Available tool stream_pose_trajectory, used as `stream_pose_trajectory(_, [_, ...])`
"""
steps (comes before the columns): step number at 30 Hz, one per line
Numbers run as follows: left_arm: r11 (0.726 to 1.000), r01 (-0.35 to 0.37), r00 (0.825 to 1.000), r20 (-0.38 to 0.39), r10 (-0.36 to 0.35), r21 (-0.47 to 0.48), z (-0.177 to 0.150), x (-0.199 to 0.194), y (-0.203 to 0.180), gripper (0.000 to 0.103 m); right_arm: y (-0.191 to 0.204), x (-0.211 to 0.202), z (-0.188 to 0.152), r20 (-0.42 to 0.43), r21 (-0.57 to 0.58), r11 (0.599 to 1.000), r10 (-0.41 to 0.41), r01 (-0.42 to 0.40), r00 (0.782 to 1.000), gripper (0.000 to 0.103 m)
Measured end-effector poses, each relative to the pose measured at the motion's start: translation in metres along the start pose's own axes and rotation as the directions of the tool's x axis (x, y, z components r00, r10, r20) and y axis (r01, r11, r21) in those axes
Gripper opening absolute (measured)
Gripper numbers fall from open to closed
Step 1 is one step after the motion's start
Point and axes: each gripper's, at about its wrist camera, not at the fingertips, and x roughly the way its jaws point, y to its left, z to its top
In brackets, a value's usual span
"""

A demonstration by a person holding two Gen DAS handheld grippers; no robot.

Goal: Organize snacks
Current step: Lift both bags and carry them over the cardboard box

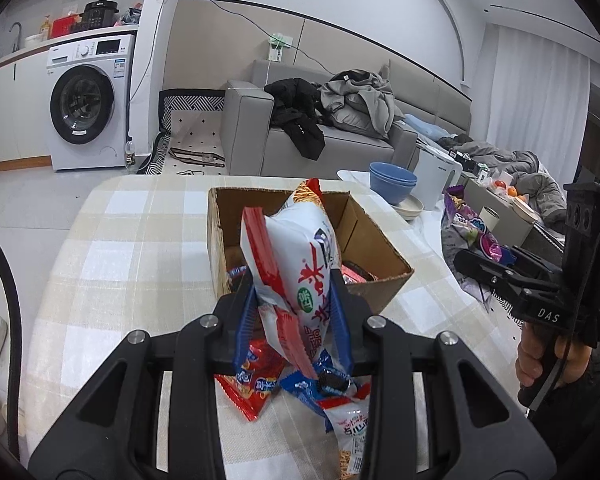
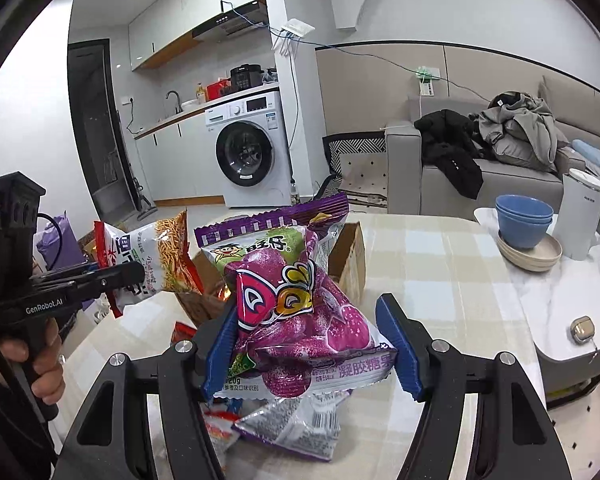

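My left gripper (image 1: 296, 300) is shut on a white and red noodle snack bag (image 1: 296, 252) and holds it upright above the table, just in front of the open cardboard box (image 1: 384, 240). The same bag shows in the right wrist view (image 2: 152, 260). My right gripper (image 2: 308, 344) holds a purple gummy candy bag (image 2: 300, 312) between its blue pads (image 2: 396, 340), lifted above the table to the right of the box (image 2: 350, 260). Loose red and blue snack packets (image 1: 260, 384) lie on the table under the left gripper. A silver and purple packet (image 2: 292, 428) lies under the right gripper.
The table has a beige checked cloth (image 1: 132, 248). Stacked blue bowls on plates (image 2: 524, 226) and a white kettle (image 2: 584, 216) stand on a marble side table at the right. A small earbud case (image 2: 582, 328) lies there too. A grey sofa with clothes (image 1: 332, 128) is behind.
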Motion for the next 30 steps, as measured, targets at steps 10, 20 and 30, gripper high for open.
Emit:
stream_pose_trajectory(10, [0.999,-0.038,0.999,0.011,0.038,0.014,0.029,0.014,-0.009,0.03,0.009,0.019,0.026,0.006,-0.004,1.0,0.018,-0.018,1.0,0.068])
stream_pose_trajectory(20, [0.998,-0.061,0.998,-0.007,0.061,0.021,0.049,0.041,-0.012,0.03,0.005,0.035,0.036,0.003,-0.001,1.0,0.023,-0.023,1.0,0.068])
stream_pose_trajectory(30, [0.997,-0.076,0.996,-0.034,0.077,0.026,0.065,0.076,-0.013,0.03,0.004,0.055,0.042,-0.022,-0.003,1.0,0.027,-0.027,0.999,0.069])
